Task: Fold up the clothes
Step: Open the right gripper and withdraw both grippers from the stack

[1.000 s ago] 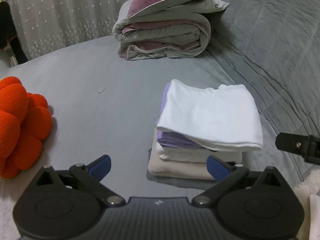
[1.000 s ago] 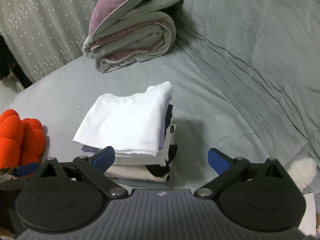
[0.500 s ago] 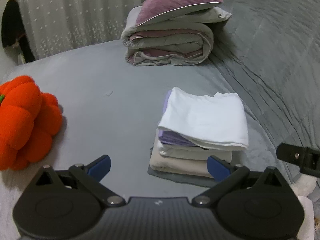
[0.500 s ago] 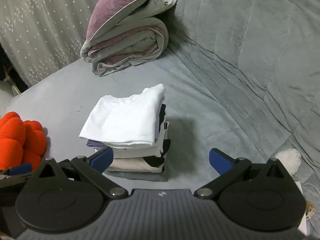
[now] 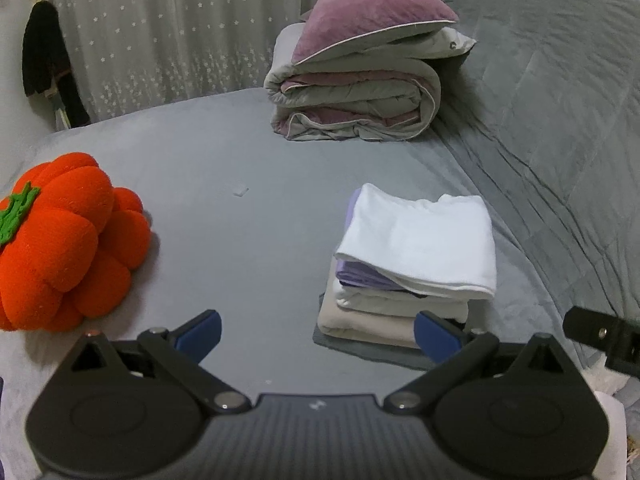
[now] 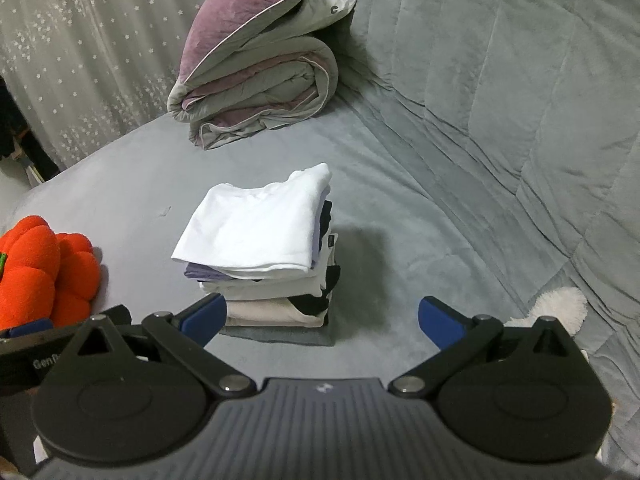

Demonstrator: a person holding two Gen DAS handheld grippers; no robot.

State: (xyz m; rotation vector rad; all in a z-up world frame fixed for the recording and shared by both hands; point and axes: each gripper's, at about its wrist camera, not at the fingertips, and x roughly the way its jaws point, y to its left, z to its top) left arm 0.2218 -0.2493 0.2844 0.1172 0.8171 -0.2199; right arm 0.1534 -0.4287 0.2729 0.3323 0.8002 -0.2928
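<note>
A stack of folded clothes (image 5: 412, 264) sits on the grey bed (image 5: 240, 240), with a white folded garment (image 5: 424, 236) on top and lilac, white, beige and grey layers under it. The stack also shows in the right wrist view (image 6: 260, 256), where black cloth peeks out on its right side. My left gripper (image 5: 316, 334) is open and empty, held back from the stack and to its left. My right gripper (image 6: 322, 316) is open and empty, held back in front of the stack. A part of the right gripper (image 5: 600, 336) shows at the left view's right edge.
An orange pumpkin plush (image 5: 60, 240) lies at the left, also in the right wrist view (image 6: 40, 276). A rolled grey and mauve duvet with a mauve pillow (image 5: 360, 68) sits at the back. A quilted grey cover (image 6: 500, 100) rises at the right. A white fluffy item (image 6: 556, 308) lies at the right.
Both grippers have pulled back and up from the stack, which now looks smaller and farther. The stack has not moved. Both stay open.
</note>
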